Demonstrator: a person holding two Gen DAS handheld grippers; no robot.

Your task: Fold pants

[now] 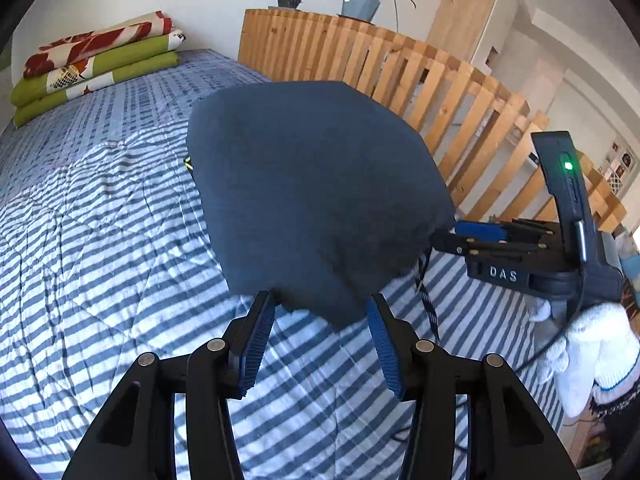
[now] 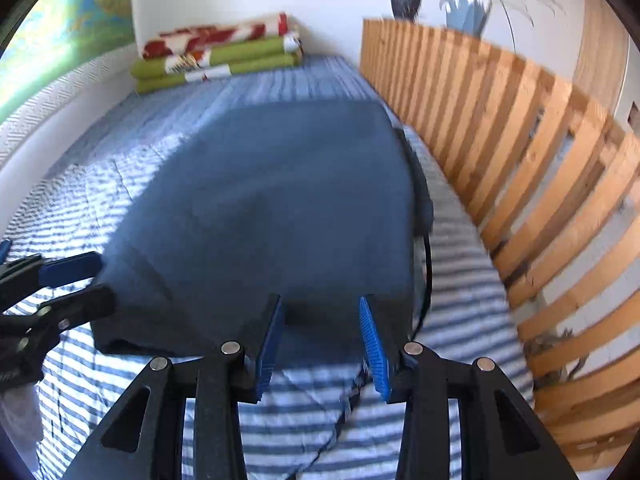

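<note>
The pants (image 1: 312, 196), dark blue and folded into a compact block, lie on the striped bedspread (image 1: 100, 240) just ahead of both claws. The left claw (image 1: 322, 304) stands spread, its near corner of the cloth reaching between the blue pads without being pinched. The right claw (image 2: 320, 308) is spread too, with the near edge of the pants (image 2: 272, 208) just past its tips; the picture is smeared, so it may or may not be grazing the cloth.

To the right of the claws a wooden slatted rail (image 2: 520, 184) closes off the bed close beside the pants. To the left and ahead, open bedspread runs to a stack of folded blankets (image 1: 96, 60) at the far wall.

Only the left view shows a white-gloved hand (image 1: 592, 352) holding the right claw (image 1: 444, 236). Only the right view shows a black cord (image 2: 428, 280) along the pants' right edge and a map (image 2: 76, 20) on the wall.
</note>
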